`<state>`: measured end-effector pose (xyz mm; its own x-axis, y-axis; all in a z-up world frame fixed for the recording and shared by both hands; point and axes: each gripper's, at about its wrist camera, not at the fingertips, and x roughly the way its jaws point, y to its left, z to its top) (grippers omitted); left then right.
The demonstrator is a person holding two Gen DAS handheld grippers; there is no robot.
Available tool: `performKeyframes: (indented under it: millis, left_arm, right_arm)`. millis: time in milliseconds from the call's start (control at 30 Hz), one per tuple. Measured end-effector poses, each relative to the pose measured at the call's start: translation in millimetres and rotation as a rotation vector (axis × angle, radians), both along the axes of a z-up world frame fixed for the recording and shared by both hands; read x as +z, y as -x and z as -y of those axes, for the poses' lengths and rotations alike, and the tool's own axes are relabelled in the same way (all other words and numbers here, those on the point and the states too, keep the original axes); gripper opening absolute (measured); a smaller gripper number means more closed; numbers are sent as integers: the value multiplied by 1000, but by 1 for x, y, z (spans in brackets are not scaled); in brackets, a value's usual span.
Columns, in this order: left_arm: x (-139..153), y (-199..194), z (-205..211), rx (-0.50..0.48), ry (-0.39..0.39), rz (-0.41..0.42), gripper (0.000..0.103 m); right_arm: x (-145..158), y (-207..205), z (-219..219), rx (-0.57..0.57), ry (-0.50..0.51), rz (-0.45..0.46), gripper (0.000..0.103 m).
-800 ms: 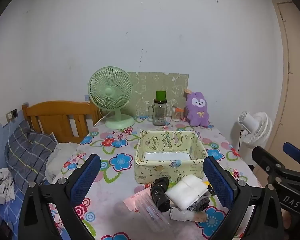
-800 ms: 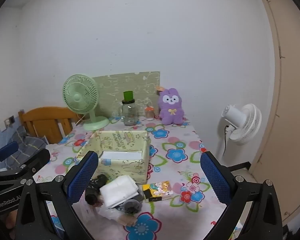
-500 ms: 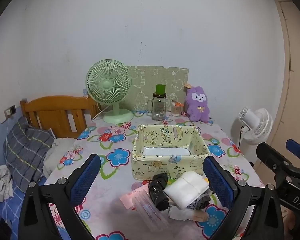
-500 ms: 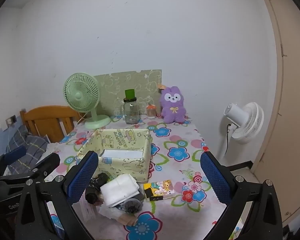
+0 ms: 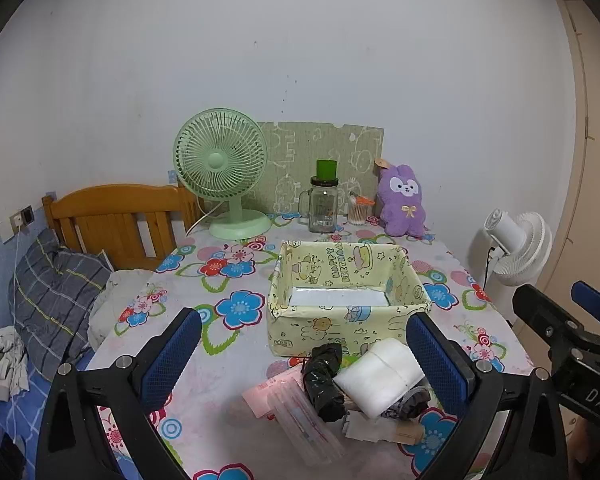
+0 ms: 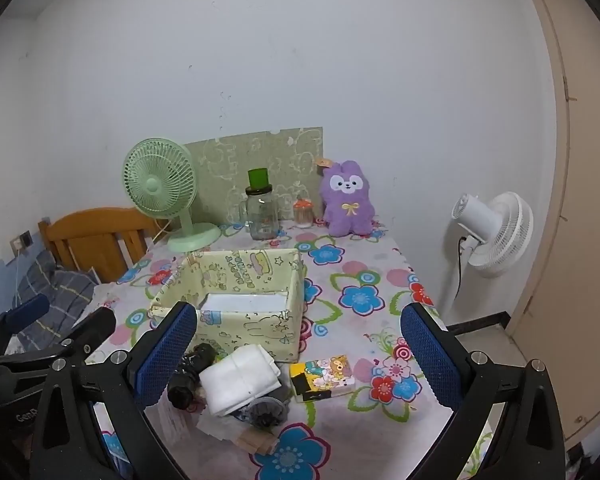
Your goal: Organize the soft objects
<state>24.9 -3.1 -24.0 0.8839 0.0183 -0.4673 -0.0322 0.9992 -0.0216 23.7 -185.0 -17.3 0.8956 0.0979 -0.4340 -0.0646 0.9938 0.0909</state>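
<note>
Soft objects sit in a small heap (image 5: 364, 388) low between my left gripper (image 5: 306, 360) fingers, on the near part of the table. On top is a white folded cloth pad (image 5: 380, 376), puffy, w/ a seam across it. Left of it lies a black crinkly roll (image 5: 324, 376), shiny like plastic film. A grey fuzzy piece (image 5: 410, 402) pokes out under the pad, plus flat pink packets (image 5: 284, 396) and crumpled paper. From my right gripper (image 6: 298, 360) the same heap is low-left, near the left finger; a flat yellow cartoon card pack (image 6: 324, 376) lies just right of it.

Beyond the heap, just behind it, stands the square fabric bin (image 5: 346, 300), pale yellow print, soft walls, white liner at the bottom.

Both grippers are spread wide, gripping nothing; blue pads look mesh-textured.

Table (image 5: 204, 344) wears a glossy flower-print cover. Far edge: green desk fan (image 5: 224, 176), glass jar w/ green lid (image 5: 324, 200), purple plush bunny (image 5: 404, 200), green patterned board against a white wall. Off left, a wooden headboard (image 5: 116, 220) and plaid pillow; off right, a white floor fan (image 5: 516, 240).
</note>
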Motion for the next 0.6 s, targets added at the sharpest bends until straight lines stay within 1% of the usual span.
performKeyframes:
  millis: [600]
  left_arm:
    - [-4,-5,1,-4,-6,-3,103]
  right_arm:
    - [0,-2,-1,-8,2,10,103]
